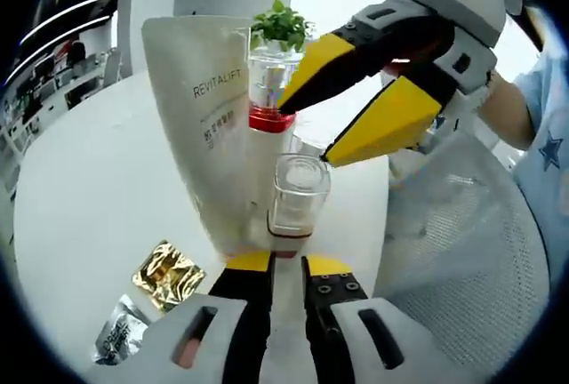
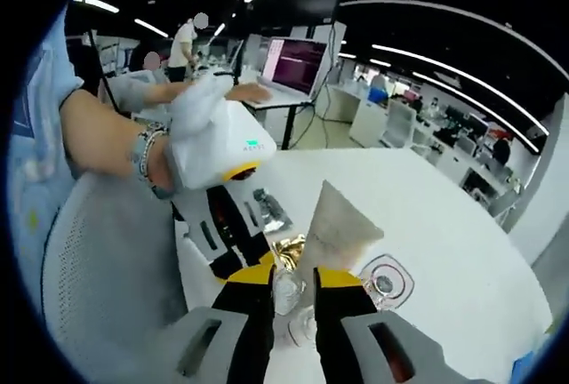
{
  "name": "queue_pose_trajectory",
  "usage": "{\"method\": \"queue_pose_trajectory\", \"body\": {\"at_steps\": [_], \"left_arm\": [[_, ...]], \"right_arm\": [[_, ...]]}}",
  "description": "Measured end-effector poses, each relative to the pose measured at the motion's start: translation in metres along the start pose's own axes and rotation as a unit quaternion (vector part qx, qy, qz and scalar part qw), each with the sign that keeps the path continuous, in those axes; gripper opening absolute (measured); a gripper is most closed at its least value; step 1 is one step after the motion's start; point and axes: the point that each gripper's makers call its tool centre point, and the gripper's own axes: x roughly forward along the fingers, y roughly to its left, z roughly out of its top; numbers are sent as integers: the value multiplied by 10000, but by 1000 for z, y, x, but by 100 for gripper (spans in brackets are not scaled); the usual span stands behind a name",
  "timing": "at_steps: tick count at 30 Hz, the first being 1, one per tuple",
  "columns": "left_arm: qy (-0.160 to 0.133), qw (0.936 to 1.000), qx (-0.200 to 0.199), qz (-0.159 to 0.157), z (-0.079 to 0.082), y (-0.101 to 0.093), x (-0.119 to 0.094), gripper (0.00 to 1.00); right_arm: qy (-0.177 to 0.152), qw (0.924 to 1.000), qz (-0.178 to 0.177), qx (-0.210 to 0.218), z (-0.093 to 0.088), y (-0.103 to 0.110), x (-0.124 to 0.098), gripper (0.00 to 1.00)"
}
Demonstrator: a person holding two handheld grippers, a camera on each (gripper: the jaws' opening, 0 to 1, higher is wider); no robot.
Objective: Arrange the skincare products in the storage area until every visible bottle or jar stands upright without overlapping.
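Note:
In the left gripper view a clear square bottle with a red base stands just past my left gripper, whose jaws are closed in on its foot. A white REVITALIFT tube leans upright beside it. Behind them is a white tube with a red ring and clear cap. My right gripper comes in from the upper right, open, one jaw tip at the red ring and the other over the square bottle. In the right gripper view my right gripper frames clear glass, with the white tube and a clear jar beyond.
A gold sachet and a silver sachet lie on the white round table. A white mesh chair stands against the table edge. A green plant sits behind the bottles. A person's arm holds the left gripper.

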Motion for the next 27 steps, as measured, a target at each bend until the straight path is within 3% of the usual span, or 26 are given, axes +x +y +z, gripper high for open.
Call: {"method": "queue_pose_trajectory", "body": {"at_steps": [6, 9, 11, 15, 20, 27], "left_arm": [[-2, 9995, 277, 139, 0, 4, 6, 17], [24, 9991, 413, 54, 0, 0, 9, 16], [62, 9989, 453, 46, -2, -1, 10, 16], [91, 9987, 489, 72, -3, -1, 9, 15], [98, 9989, 454, 92, -4, -2, 7, 14], [169, 9992, 332, 118, -11, -4, 8, 12]], "right_arm": [[146, 9998, -111, 44, -19, 16, -9, 0], [466, 9988, 95, 113, -38, 34, 1, 0], [511, 9982, 168, 260, -45, 41, 8, 1], [617, 9969, -103, 468, -58, 37, 19, 1], [484, 9954, -50, 830, -59, 36, 25, 4], [398, 9956, -60, 848, -58, 35, 27, 5]]}}
